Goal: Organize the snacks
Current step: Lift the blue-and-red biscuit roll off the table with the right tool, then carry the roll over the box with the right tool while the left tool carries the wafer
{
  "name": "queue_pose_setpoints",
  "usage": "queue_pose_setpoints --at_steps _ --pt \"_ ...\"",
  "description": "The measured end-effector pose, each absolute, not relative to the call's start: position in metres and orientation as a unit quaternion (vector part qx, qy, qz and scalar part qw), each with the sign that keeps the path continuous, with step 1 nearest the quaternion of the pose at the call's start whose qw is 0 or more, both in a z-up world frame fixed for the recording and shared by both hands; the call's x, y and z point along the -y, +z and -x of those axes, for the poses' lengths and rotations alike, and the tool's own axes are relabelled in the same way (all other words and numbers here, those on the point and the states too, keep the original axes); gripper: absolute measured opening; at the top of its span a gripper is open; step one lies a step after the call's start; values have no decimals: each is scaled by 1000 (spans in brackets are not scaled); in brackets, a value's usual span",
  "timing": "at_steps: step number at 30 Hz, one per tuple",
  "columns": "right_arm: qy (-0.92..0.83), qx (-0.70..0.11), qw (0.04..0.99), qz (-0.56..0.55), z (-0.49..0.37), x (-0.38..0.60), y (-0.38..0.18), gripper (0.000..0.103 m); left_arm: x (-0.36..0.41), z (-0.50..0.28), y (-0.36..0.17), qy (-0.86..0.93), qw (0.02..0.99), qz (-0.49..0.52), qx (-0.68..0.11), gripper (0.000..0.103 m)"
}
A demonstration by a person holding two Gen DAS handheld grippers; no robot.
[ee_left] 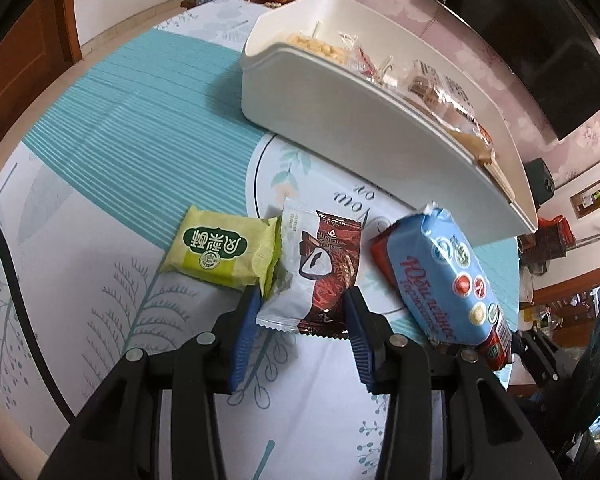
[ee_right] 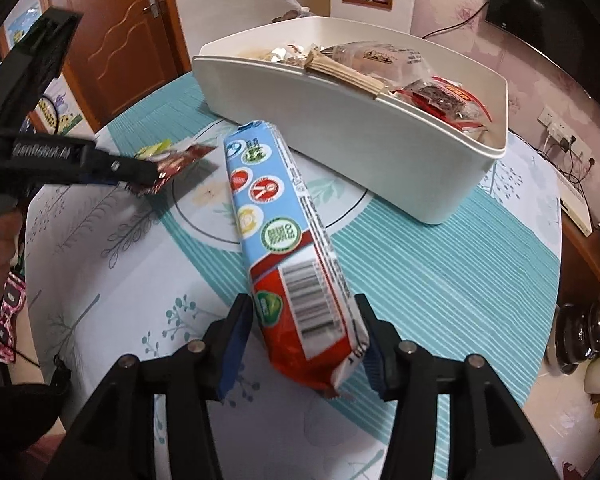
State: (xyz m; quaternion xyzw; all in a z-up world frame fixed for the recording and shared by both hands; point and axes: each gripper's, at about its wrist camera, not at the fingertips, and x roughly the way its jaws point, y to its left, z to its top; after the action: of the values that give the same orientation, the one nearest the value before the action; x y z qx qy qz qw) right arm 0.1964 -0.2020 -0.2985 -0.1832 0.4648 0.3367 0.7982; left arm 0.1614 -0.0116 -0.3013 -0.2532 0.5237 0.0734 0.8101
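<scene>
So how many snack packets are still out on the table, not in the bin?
3: yellow-green packet on the left, brown-and-white packet between the left fingers, long blue-and-red biscuit pack between the right fingers. None seems hidden.

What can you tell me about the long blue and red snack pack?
The long blue and red snack pack is a shiny plastic-wrapped roll, sealed, with round badges along its light blue part and a barcode on its red end. It points toward the white bin and looks tilted, its far end raised. The right gripper has its blue-padded fingers on either side of the red end; whether they press it yet is unclear. In the left wrist view it sits right of a brown and white packet.
</scene>
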Motion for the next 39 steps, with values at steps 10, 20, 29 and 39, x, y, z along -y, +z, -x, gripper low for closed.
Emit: queue_pose_setpoints --at_steps 10,20,29,39 --pt "334 -461 802 183 -197 198 -297 48 18 -160 -308 74 800 247 -541 42" --pt "332 -468 802 167 -195 197 -290 44 32 -170 -311 55 795 231 -558 42" --pt "329 -461 808 164 -193 199 -271 41 47 -172 -317 63 792 215 -568 38" --pt "345 -439 812 170 -186 196 -248 39 43 -163 -303 57 791 243 -559 37"
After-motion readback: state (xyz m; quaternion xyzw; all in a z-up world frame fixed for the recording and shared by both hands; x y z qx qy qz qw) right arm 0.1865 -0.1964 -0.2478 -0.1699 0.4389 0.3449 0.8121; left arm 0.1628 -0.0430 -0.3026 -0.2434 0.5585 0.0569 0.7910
